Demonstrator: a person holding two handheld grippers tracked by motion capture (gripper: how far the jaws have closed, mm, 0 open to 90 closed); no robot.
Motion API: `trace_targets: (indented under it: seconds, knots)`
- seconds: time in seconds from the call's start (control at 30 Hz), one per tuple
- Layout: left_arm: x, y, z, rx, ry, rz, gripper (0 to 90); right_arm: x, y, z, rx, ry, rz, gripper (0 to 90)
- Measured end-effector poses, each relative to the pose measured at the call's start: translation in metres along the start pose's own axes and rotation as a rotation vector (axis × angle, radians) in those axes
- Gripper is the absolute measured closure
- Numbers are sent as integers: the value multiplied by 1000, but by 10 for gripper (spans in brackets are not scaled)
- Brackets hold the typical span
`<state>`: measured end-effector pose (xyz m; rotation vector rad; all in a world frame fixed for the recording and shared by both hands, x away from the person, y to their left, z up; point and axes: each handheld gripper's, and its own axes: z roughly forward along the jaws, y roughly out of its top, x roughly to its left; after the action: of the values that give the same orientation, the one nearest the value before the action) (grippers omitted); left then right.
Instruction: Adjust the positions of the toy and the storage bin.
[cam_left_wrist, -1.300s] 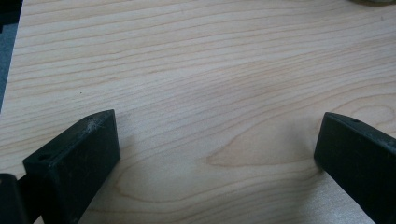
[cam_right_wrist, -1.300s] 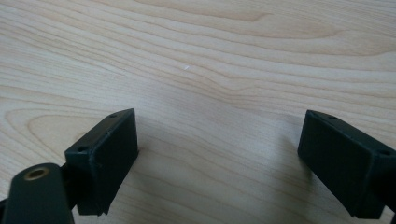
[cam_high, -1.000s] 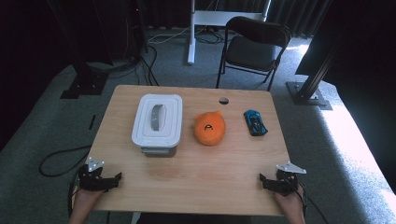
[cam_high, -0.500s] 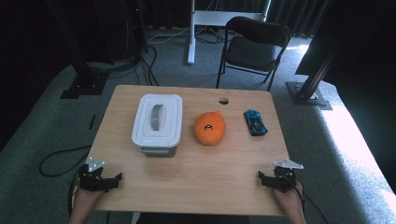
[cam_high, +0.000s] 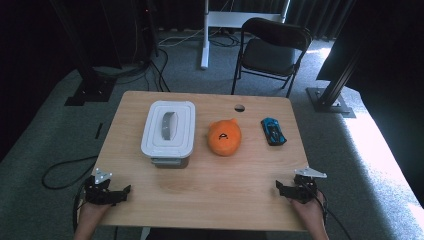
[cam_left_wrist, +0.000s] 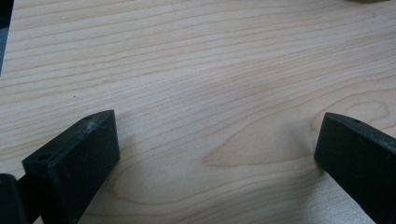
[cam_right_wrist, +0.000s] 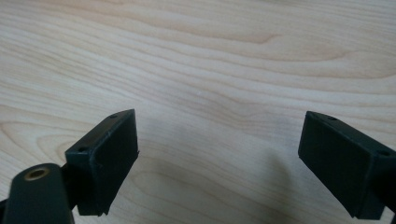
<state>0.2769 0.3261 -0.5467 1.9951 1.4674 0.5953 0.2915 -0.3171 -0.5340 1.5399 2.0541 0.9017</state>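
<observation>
Both grippers' fingers (cam_left_wrist: 84, 154) spread wide, empty, over the bare pale wood table (cam_high: 210, 200).

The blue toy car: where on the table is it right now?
In the high view the blue toy car lies toward the table's far right, just right of the orange plush toy, near the right edge.

Left tongs (cam_high: 122, 190) and right tongs (cam_high: 280, 186): black blocky jaws, screw holes in the faces, grey three-cornered plate on top; black cable trailed from each
</observation>
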Motion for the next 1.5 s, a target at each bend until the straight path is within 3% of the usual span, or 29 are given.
trace_targets:
  seconds: [0.4,1.07,1.5]
  knots:
    - [0,0,0,1,0,1,4,-5,15,-6,-27,-37,23,109]
    - [0,0,0,-1,0,0,4,-8,50,-11,-83,-42,17,110]
    - [0,0,0,-1,0,0,4,-7,70,-6,-97,-44,10,110]
